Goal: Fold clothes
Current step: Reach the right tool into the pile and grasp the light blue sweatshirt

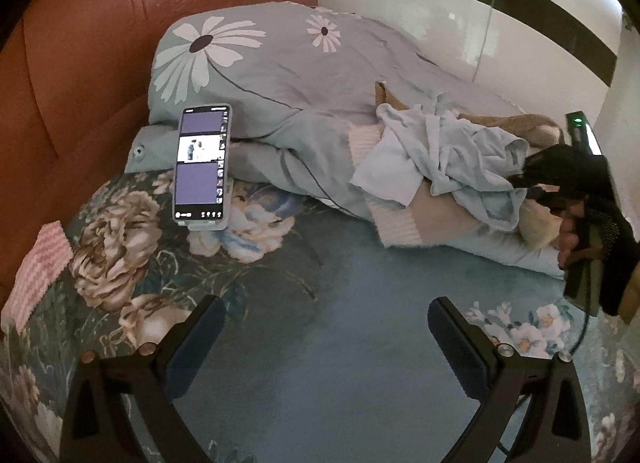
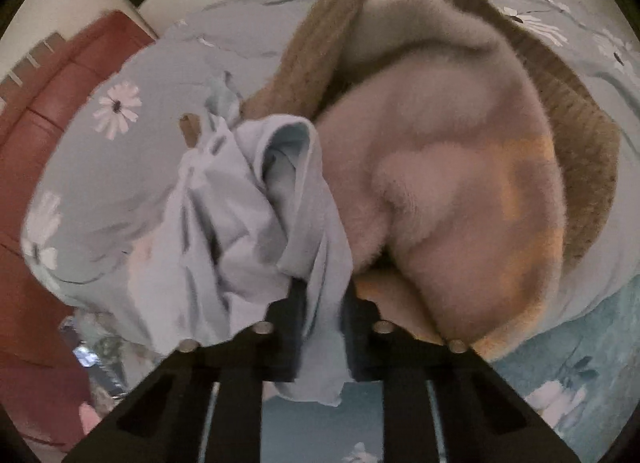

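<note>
A crumpled light blue garment [image 1: 448,155] lies on a pile of clothes at the right of the bed, over a pink and white fuzzy sweater [image 1: 404,223] and a brown knit piece [image 1: 516,121]. My left gripper [image 1: 324,327] is open and empty, low over the bare teal bedspread, well short of the pile. My right gripper [image 2: 322,303] is shut on a fold of the light blue garment [image 2: 248,223]; it shows at the pile's right end in the left wrist view [image 1: 536,187]. The fuzzy pink sweater [image 2: 452,199] and brown knit [image 2: 580,151] fill the right wrist view.
A phone [image 1: 202,167] stands on a stand on the flowered bedspread [image 1: 132,247]. A grey daisy-print duvet [image 1: 260,67] is bunched behind against the red-brown headboard [image 1: 68,63]. A pink knit cloth [image 1: 38,275] lies at the left edge. A white wall is behind.
</note>
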`<move>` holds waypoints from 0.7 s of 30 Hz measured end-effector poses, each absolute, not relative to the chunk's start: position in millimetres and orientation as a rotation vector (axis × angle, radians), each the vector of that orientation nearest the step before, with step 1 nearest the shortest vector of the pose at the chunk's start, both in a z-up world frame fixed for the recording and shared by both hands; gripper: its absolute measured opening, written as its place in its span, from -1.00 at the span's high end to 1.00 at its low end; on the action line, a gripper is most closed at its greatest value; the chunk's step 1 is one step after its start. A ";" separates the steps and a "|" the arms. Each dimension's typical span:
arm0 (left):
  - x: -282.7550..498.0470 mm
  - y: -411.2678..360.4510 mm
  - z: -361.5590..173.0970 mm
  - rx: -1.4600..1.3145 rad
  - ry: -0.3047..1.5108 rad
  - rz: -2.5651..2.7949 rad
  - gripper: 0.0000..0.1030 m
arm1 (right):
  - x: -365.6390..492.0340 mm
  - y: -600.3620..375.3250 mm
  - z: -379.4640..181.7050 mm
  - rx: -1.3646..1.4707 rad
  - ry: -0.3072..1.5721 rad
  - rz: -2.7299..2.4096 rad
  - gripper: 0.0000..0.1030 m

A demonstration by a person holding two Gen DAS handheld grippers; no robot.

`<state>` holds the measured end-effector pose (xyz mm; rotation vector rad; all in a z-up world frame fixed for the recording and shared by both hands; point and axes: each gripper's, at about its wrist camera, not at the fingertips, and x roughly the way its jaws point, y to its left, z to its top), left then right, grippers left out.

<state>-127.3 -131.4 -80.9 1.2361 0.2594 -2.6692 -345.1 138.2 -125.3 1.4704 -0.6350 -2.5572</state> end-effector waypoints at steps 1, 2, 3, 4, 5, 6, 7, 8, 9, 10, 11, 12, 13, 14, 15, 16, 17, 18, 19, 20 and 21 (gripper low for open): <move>-124.3 -131.2 -78.2 1.234 0.266 -2.672 -1.00 | -339.2 140.0 -118.4 1.442 -0.642 -2.550 0.82; -121.3 -131.0 -75.5 1.232 0.272 -2.675 -1.00 | -333.4 141.1 -111.0 1.413 -0.635 -2.545 0.82; -118.3 -130.8 -72.8 1.229 0.278 -2.678 -1.00 | -326.5 141.9 -102.2 1.382 -0.619 -2.541 0.82; -114.4 -129.4 -69.8 1.228 0.285 -2.683 -1.00 | -318.1 142.1 -92.0 1.351 -0.596 -2.536 0.83; -109.6 -127.0 -66.4 1.228 0.291 -2.688 -1.00 | -310.4 142.5 -83.1 1.326 -0.581 -2.528 0.83; -104.9 -124.5 -63.0 1.228 0.297 -2.693 -1.00 | -302.8 142.8 -73.6 1.301 -0.569 -2.520 0.84; -100.2 -122.1 -59.6 1.228 0.303 -2.698 -1.00 | -295.4 142.8 -63.0 1.276 -0.563 -2.512 0.84; -95.4 -119.7 -56.2 1.228 0.309 -2.703 -1.00 | -288.1 143.5 -53.1 1.253 -0.556 -2.506 0.84; -90.7 -117.2 -52.8 1.228 0.315 -2.708 -1.00 | -279.4 145.5 -44.3 1.233 -0.544 -2.502 0.84; -85.9 -114.8 -49.4 1.228 0.321 -2.713 -1.00 | -268.3 148.1 -35.2 1.213 -0.527 -2.499 0.84; -81.2 -112.4 -46.0 1.228 0.327 -2.718 -1.00 | -257.2 150.7 -26.2 1.194 -0.510 -2.496 0.84; -76.5 -110.0 -42.6 1.228 0.333 -2.722 -1.00 | -248.5 153.3 -18.7 1.178 -0.496 -2.491 0.84; -71.5 -106.5 -39.3 1.226 0.338 -2.729 -1.00 | -244.2 155.4 -13.5 1.171 -0.486 -2.484 0.84; -66.0 -101.0 -36.1 1.226 0.337 -2.738 -1.00 | -237.1 158.3 -7.1 1.166 -0.471 -2.477 0.84; -60.2 -94.8 -32.8 1.227 0.332 -2.751 -1.00 | -224.8 163.6 1.0 1.159 -0.454 -2.469 0.84; -54.4 -88.5 -29.6 1.228 0.328 -2.763 -1.00 | -212.1 169.0 8.2 1.154 -0.436 -2.462 0.84; -49.4 -81.8 -26.9 1.230 0.322 -2.776 -1.00 | -198.8 174.7 13.9 1.152 -0.418 -2.455 0.84; -45.2 -74.7 -24.7 1.233 0.315 -2.789 -1.00 | -185.5 180.3 19.6 1.149 -0.399 -2.449 0.84; -41.1 -67.5 -22.7 1.238 0.305 -2.805 -1.00 | -173.3 185.4 24.8 1.146 -0.384 -2.442 0.84; -37.0 -60.0 -20.8 1.243 0.293 -2.822 -1.00 | -161.8 189.8 29.9 1.143 -0.374 -2.435 0.84; -32.6 -51.2 -19.2 1.247 0.278 -2.842 -1.00 | -148.9 195.3 35.5 1.136 -0.362 -2.429 0.84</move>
